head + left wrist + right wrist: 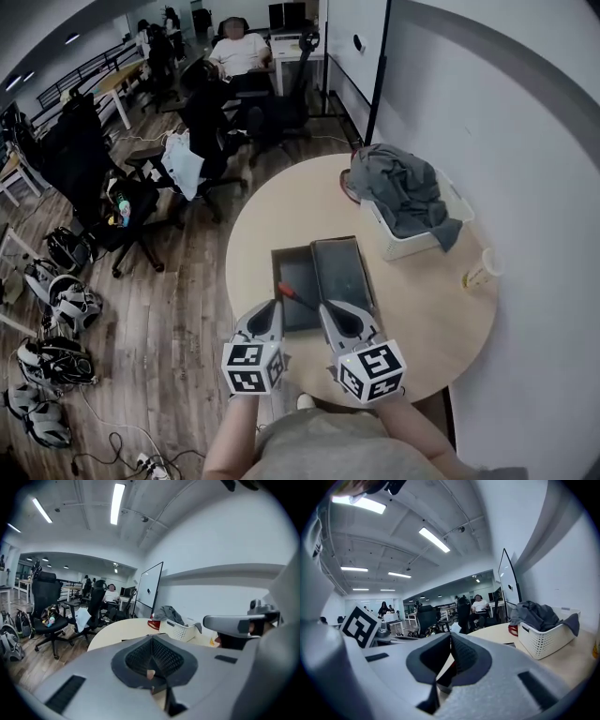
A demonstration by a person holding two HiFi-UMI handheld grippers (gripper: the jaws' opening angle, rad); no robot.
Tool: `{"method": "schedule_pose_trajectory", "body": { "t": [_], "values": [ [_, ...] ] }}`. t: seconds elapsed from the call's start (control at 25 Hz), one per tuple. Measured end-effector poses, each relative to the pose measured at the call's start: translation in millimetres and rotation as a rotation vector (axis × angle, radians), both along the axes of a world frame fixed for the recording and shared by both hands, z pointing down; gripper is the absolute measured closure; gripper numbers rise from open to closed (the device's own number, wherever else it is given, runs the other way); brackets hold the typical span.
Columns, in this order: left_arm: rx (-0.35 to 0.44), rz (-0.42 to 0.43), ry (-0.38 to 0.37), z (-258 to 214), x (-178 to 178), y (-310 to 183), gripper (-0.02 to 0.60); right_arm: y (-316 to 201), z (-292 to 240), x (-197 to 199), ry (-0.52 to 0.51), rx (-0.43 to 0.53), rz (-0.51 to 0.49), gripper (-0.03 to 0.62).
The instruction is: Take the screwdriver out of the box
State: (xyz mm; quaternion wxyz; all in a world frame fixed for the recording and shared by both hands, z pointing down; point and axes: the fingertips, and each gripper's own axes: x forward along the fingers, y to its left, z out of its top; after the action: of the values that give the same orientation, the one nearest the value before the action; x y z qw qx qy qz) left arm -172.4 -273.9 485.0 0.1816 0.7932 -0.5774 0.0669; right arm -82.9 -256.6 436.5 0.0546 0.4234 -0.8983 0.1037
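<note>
A black box (342, 270) lies open on the round table (248, 234), its two halves side by side. In the left half (296, 321) lies the screwdriver (292, 293), red handle to the upper left, dark shaft to the lower right. My left gripper (278, 302) hangs just short of the handle, jaws together. My right gripper (328, 307) hangs by the shaft's end, also closed. Whether either touches it is unclear. A pinkish speck shows below the left gripper's (152, 665) pads. Below the right gripper's (451, 653) pads a red bit shows.
A white basket (412, 246) with grey cloth (398, 187) stands at the table's far right, a red thing (345, 185) behind it. A cup (484, 267) sits near the right edge. Office chairs (202, 122), bags and a seated person are off to the left.
</note>
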Motion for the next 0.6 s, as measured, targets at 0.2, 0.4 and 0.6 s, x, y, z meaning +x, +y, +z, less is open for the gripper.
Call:
{"method": "schedule_pose_trajectory", "body": {
  "t": [0.2,0.4,0.6],
  "values": [
    [-0.046,0.066,-0.025,17.4,-2.5,-23.0,0.578,-14.3,9.9,0.3,0.002,-0.032,0.047,0.594],
    [-0.071,0.144,-0.079,35.1,0.3,-42.7,0.577,-23.9,21.9,5.9,0.015,-0.061,0.071,0.594],
    [-0.113,0.26,-0.165,61.1,3.7,-57.0,0.577,-32.6,34.5,7.1,0.011,-0.099,0.078,0.594]
  ]
}}
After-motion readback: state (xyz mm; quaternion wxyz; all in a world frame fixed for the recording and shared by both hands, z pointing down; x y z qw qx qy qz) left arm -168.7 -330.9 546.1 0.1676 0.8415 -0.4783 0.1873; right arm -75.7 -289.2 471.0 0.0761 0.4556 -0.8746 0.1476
